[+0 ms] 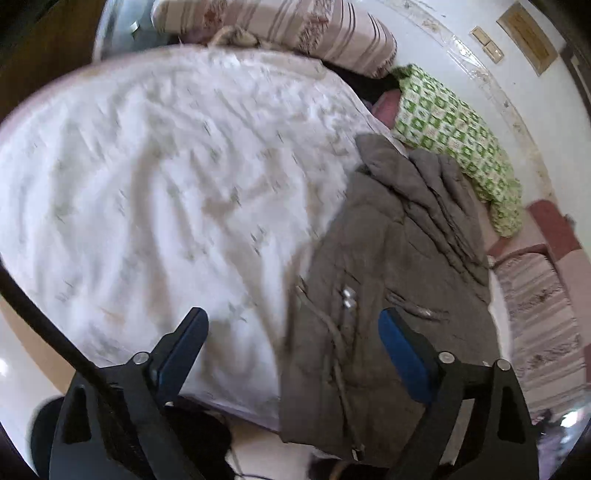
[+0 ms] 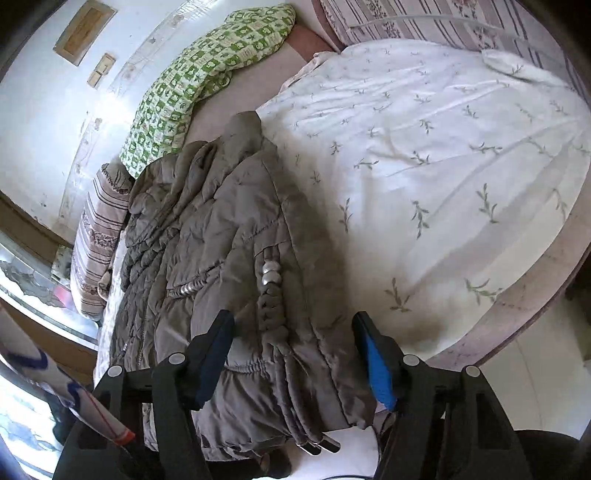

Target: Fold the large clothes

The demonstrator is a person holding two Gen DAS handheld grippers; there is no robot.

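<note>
A grey-brown quilted jacket [image 1: 391,266] lies bunched lengthwise on the bed, on the right in the left wrist view and at centre-left in the right wrist view [image 2: 221,236]. Its drawcords with metal ends [image 2: 317,445] hang over the near bed edge. My left gripper [image 1: 293,330] is open and empty, held above the jacket's near left edge. My right gripper [image 2: 293,332] is open and empty, its fingers straddling the jacket's near hem from above.
A white sheet with a leaf print [image 2: 443,166] covers the bed [image 1: 147,184]. A green checked pillow [image 2: 207,74] and striped cushions [image 1: 295,26] lie along the wall. A striped cushion [image 2: 96,236] sits beyond the jacket. The floor [image 2: 546,376] lies past the bed edge.
</note>
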